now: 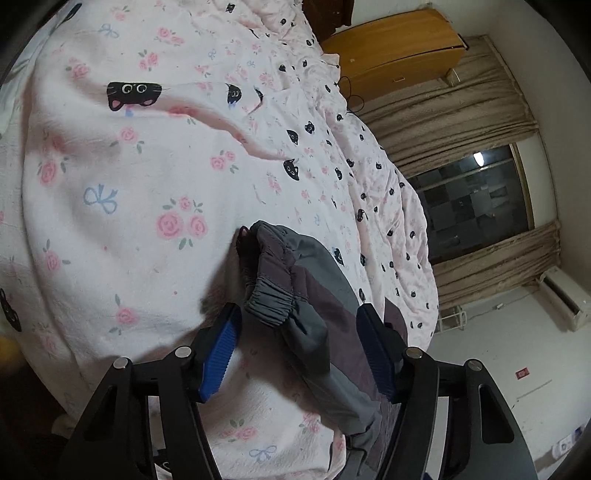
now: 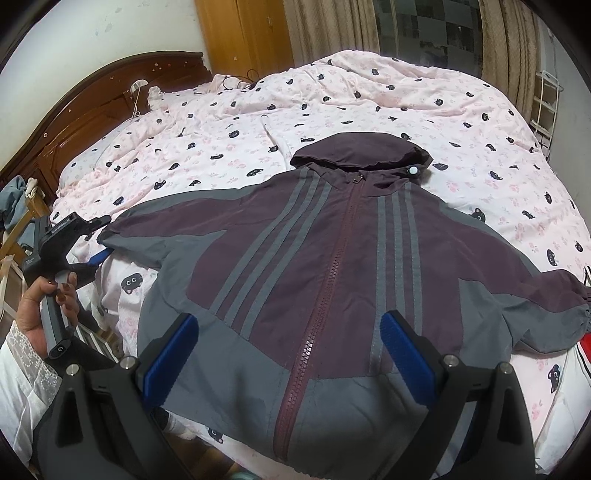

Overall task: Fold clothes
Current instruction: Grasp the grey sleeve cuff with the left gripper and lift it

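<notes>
Lying between the left gripper (image 1: 299, 332)'s spread fingers, the jacket (image 2: 332, 266)'s cuff (image 1: 269, 299) goes unpinched.

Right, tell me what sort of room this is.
A bedroom, most likely: a wide bed under a pink quilt printed with black cats and roses, a carved dark wooden headboard, and an orange-brown wooden wardrobe beside beige curtains.
</notes>
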Demonstrator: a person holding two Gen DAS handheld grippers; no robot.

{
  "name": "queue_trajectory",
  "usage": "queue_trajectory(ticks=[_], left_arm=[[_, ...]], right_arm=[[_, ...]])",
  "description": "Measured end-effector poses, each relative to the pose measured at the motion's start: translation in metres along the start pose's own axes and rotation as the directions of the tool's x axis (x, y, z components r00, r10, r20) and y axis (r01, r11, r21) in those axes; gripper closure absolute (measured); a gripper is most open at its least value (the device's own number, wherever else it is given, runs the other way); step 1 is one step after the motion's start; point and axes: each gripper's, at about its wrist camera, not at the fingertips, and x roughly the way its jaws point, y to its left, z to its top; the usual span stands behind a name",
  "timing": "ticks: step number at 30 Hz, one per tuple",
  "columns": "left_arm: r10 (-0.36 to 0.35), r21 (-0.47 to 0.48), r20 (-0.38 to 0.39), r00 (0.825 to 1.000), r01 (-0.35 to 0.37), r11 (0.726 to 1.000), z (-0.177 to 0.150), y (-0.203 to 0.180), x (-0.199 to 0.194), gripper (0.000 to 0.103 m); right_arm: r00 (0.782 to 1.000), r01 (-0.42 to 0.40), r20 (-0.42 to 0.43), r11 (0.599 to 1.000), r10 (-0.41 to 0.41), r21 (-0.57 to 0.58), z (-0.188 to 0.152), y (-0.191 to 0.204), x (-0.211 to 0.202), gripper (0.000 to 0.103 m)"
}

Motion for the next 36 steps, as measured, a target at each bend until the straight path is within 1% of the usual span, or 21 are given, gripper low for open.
queue_trajectory(ticks=[1,3,7,9,15,18,21,24,28,33,36], left_arm=[[0.004,0.002,-0.002,1.000,-0.004,1.000,0.001,0.000,0.002,0.052],[0.017,0.016,-0.002,1.000,-0.017,1.000,0.002,-0.002,0.006,0.070],[0.037,0.035,0.010,0.999,-0.038,0.999,-0.001,-0.004,0.010,0.083],[0.034,0.051,0.021,0.999,-0.036,0.998,-0.002,-0.008,0.010,0.091],[0.029,0.138,0.099,0.995,-0.043,0.990,-0.005,-0.027,0.002,0.094],[0.026,0.193,0.137,0.990,-0.053,0.980,-0.007,-0.041,0.000,0.095],[0.007,0.236,0.166,0.986,-0.047,0.971,-0.009,-0.054,-0.002,0.095],[-0.006,0.276,0.181,0.983,-0.045,0.960,-0.011,-0.067,-0.003,0.095],[-0.022,0.338,0.183,0.983,-0.043,0.940,-0.019,-0.086,-0.007,0.095],[-0.026,0.455,0.202,0.979,-0.071,0.888,-0.035,-0.118,-0.019,0.096],[-0.023,0.529,0.206,0.978,-0.091,0.844,-0.048,-0.137,-0.024,0.096]], right_arm=[[1.000,-0.002,-0.002,1.000,0.002,0.000,-0.001,0.000,0.000,0.003],[1.000,-0.006,-0.007,1.000,0.006,-0.003,-0.001,0.002,0.002,0.003],[1.000,-0.012,-0.007,1.000,0.012,-0.012,-0.003,0.005,0.002,0.003],[1.000,-0.014,-0.009,1.000,0.014,-0.017,-0.003,0.006,0.001,0.003],[1.000,-0.017,-0.007,1.000,0.017,-0.006,-0.005,0.000,-0.002,0.003],[1.000,-0.019,-0.005,1.000,0.019,0.007,-0.006,-0.005,-0.003,0.003],[1.000,-0.018,-0.009,1.000,0.018,0.022,-0.008,-0.011,-0.003,0.003],[1.000,-0.019,-0.013,0.999,0.020,0.043,-0.009,-0.018,-0.003,0.003],[1.000,-0.016,-0.014,0.998,0.017,0.059,-0.012,-0.025,-0.004,0.003],[1.000,-0.012,-0.011,0.997,0.013,0.072,-0.012,-0.032,-0.007,0.003],[1.000,-0.016,-0.008,0.996,0.016,0.083,-0.012,-0.036,-0.008,0.003]])
